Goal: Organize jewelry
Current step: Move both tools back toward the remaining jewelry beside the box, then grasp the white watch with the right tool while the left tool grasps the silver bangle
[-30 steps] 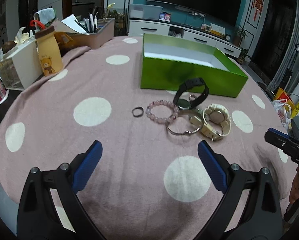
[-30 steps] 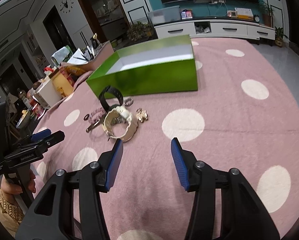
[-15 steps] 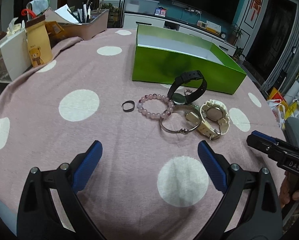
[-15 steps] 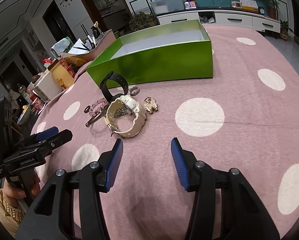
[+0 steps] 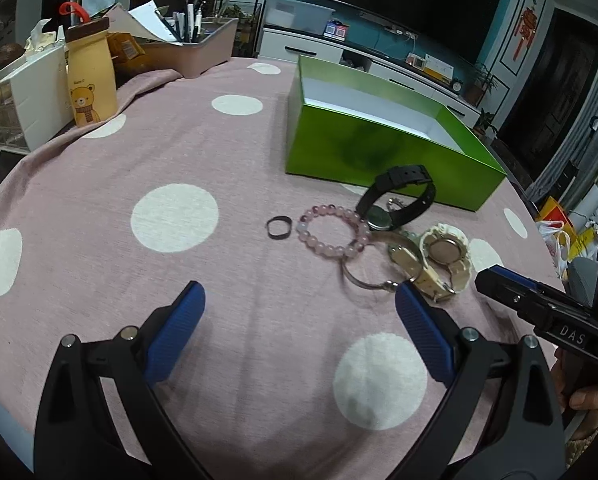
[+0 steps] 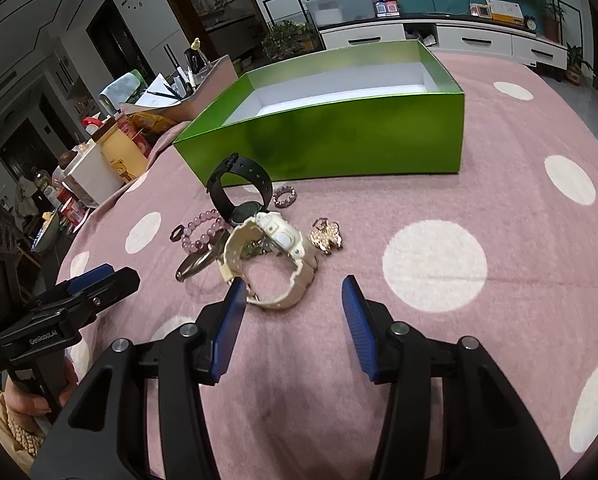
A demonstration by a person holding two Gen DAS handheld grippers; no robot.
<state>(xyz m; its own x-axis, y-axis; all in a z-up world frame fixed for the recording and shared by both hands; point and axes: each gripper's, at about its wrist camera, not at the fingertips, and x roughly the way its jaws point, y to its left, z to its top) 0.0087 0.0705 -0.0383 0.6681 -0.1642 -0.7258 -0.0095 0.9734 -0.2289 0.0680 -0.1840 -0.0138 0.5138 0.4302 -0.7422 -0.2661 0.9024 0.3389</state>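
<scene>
An open green box point(image 5: 383, 152) point(image 6: 339, 136) stands on the pink dotted tablecloth. In front of it lie a black watch point(image 5: 399, 198) point(image 6: 239, 188), a cream watch point(image 5: 443, 260) point(image 6: 275, 264), a pink bead bracelet point(image 5: 331, 232) point(image 6: 203, 228), a silver bangle point(image 5: 373, 278) point(image 6: 197, 262), a dark ring point(image 5: 278, 227) point(image 6: 175, 234), a gold brooch point(image 6: 326, 236) and a small beaded ring point(image 6: 285, 197). My left gripper point(image 5: 299, 312) is open and empty, short of the bracelet. My right gripper point(image 6: 293, 300) is open and empty, just short of the cream watch.
At the far left edge stand a bear-print bottle point(image 5: 89, 76), a white organiser point(image 5: 23, 96) and a tray of pens point(image 5: 187, 48). The right gripper shows in the left wrist view point(image 5: 547, 312); the left gripper shows in the right wrist view point(image 6: 67, 304).
Both grippers have moved forward toward the jewelry pile, which now looks closer in both views. Both stay open. Nothing on the table has moved.
</scene>
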